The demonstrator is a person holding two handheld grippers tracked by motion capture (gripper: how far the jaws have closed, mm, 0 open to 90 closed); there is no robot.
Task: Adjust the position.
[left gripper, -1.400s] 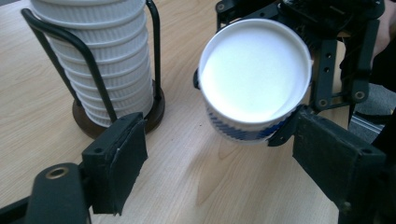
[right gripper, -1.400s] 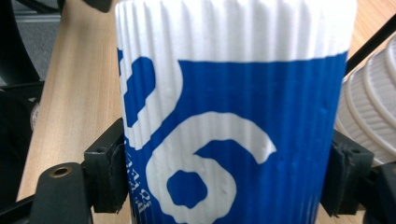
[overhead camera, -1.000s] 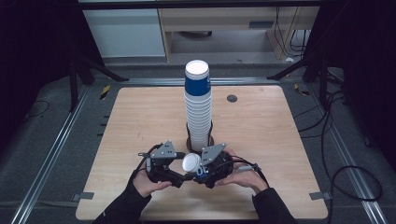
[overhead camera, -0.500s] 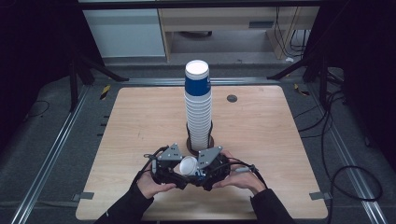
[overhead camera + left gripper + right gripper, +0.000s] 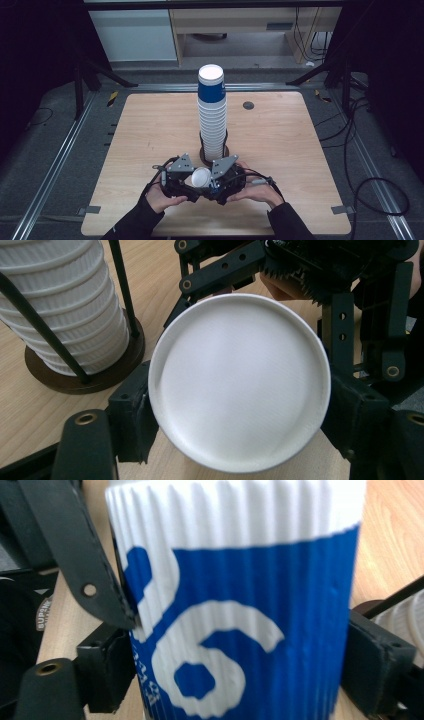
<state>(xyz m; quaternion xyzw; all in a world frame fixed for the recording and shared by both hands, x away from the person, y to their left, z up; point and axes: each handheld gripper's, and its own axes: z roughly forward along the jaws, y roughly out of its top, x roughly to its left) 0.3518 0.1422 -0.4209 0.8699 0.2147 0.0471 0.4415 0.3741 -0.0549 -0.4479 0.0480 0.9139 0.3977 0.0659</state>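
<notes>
A single paper cup (image 5: 200, 177) is clamped between the jaws of the left hand-held gripper (image 5: 181, 176) and of the right hand-held gripper (image 5: 223, 176), near the near edge of the surface (image 5: 150, 125), at its middle. In the left gripper view the cup's white round end (image 5: 240, 382) is seen pinched at both sides by that gripper's pads. In the right gripper view its ribbed blue and white wall (image 5: 240, 605) is squeezed between the two pads. Just beyond the grippers, a tall stack of cups (image 5: 212, 112) is held upright in a dark round holder (image 5: 214, 152).
</notes>
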